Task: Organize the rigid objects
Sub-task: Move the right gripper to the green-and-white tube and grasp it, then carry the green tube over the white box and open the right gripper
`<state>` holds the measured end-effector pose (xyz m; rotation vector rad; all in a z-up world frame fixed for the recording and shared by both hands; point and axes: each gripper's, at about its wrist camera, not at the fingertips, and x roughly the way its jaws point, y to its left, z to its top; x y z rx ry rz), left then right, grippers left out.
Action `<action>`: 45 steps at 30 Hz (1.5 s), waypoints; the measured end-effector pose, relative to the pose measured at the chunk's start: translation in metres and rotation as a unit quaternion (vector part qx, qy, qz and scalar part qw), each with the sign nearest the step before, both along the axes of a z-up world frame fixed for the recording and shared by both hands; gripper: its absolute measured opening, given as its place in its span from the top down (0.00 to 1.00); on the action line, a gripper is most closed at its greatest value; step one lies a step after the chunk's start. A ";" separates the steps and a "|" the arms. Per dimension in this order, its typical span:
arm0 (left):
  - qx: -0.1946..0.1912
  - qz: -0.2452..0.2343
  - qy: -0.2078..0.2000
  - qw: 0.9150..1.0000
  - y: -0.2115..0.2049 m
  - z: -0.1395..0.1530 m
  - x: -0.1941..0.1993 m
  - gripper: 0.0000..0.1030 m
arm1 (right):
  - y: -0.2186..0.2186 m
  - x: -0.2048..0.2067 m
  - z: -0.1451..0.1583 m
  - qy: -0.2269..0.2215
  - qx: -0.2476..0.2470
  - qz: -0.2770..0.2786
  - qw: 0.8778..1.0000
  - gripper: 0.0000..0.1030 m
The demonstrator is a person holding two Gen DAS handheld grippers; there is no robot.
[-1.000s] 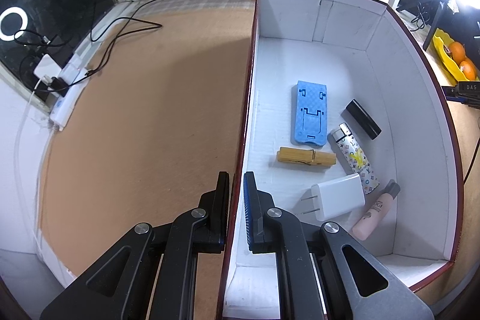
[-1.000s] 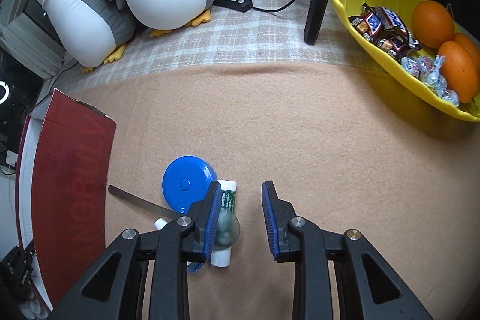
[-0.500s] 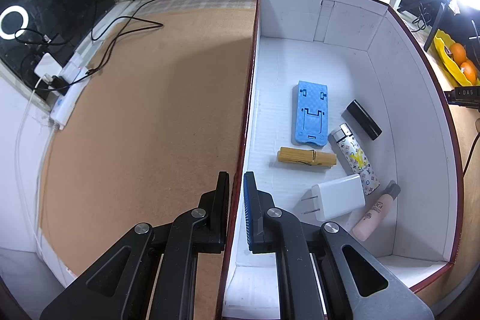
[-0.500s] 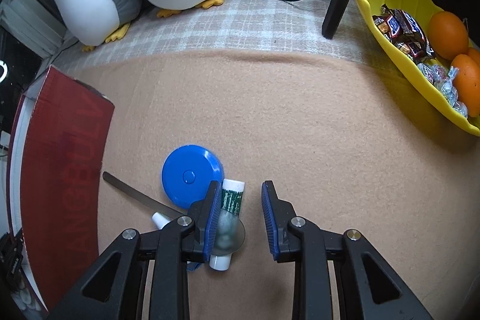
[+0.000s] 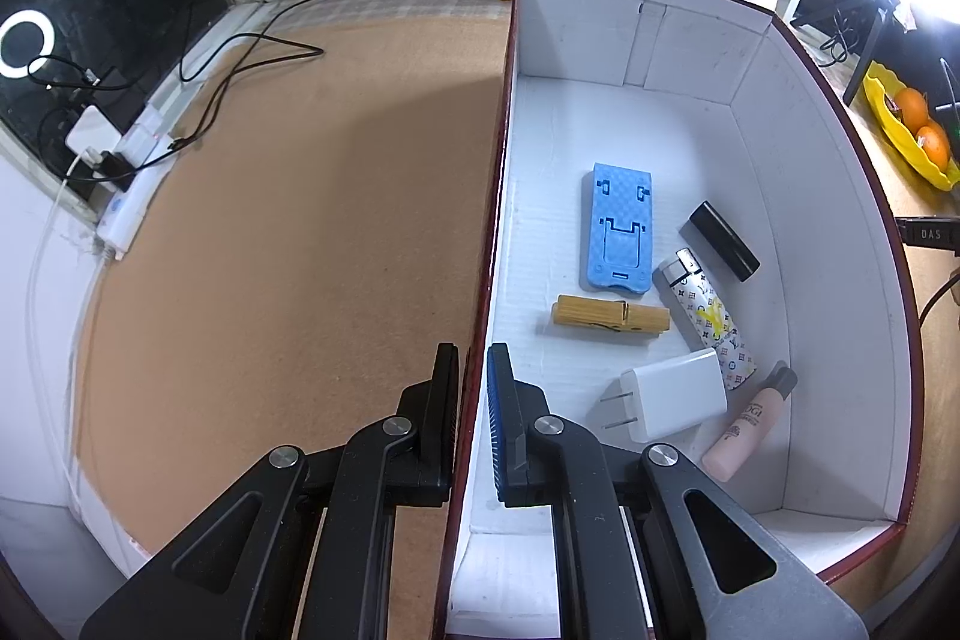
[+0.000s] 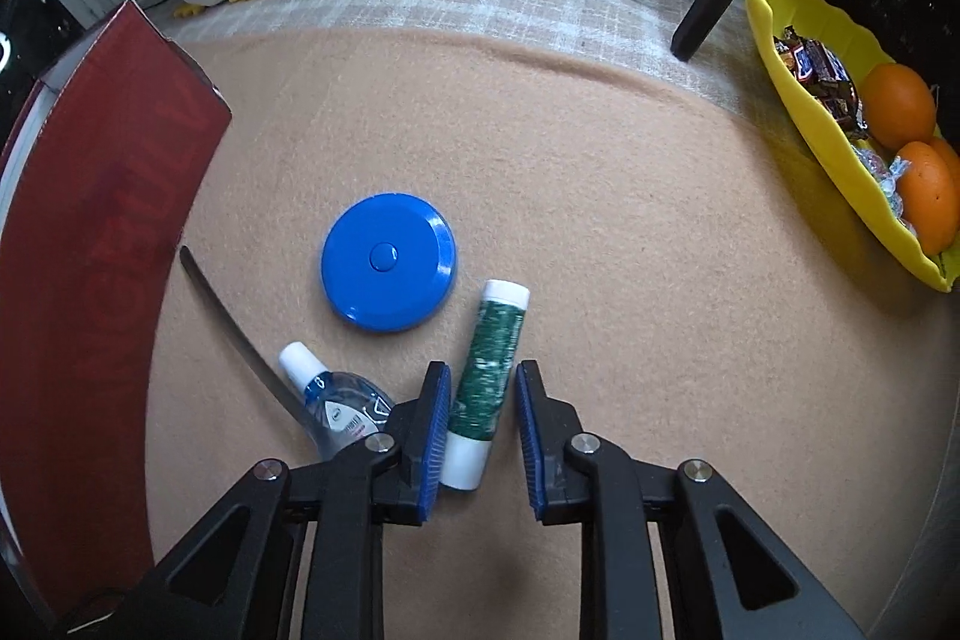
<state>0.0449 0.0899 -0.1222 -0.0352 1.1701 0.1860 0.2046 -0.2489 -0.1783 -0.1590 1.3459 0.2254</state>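
While the left gripper (image 5: 474,388) pinches the red box's (image 5: 834,196) side wall, the right gripper (image 6: 480,406) stands spread around the green tube (image 6: 489,376) lying on the tan mat (image 6: 630,232) beside the blue disc (image 6: 387,262).

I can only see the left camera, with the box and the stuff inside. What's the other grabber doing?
Observer: The right gripper is open, its fingers on either side of a green tube with white ends, lying on the tan cloth.
Child: Is anything else waiting out there?
Observer: Yes, a round blue disc lies just beyond the tube.
Child: Anything more?
Observer: A small clear bottle with a white cap lies left of the tube, partly behind the gripper's finger.
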 end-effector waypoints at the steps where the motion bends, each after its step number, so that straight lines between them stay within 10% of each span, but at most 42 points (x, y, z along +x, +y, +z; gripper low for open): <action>1: 0.000 0.000 0.000 1.000 0.000 0.000 0.000 0.92 | -0.002 -0.001 -0.001 0.000 0.000 -0.002 1.000 0.86; 17: -0.015 0.001 -0.011 1.000 0.004 0.001 -0.003 0.92 | -0.008 -0.037 0.058 -0.072 0.041 -0.033 0.996 0.87; 34: -0.046 -0.010 -0.032 0.998 0.012 0.002 -0.008 0.92 | 0.102 -0.092 0.144 -0.152 0.115 0.054 0.980 0.87; 45: -0.064 -0.016 -0.038 0.997 0.017 -0.001 -0.008 0.92 | 0.164 -0.088 0.142 -0.148 0.118 0.096 0.977 0.87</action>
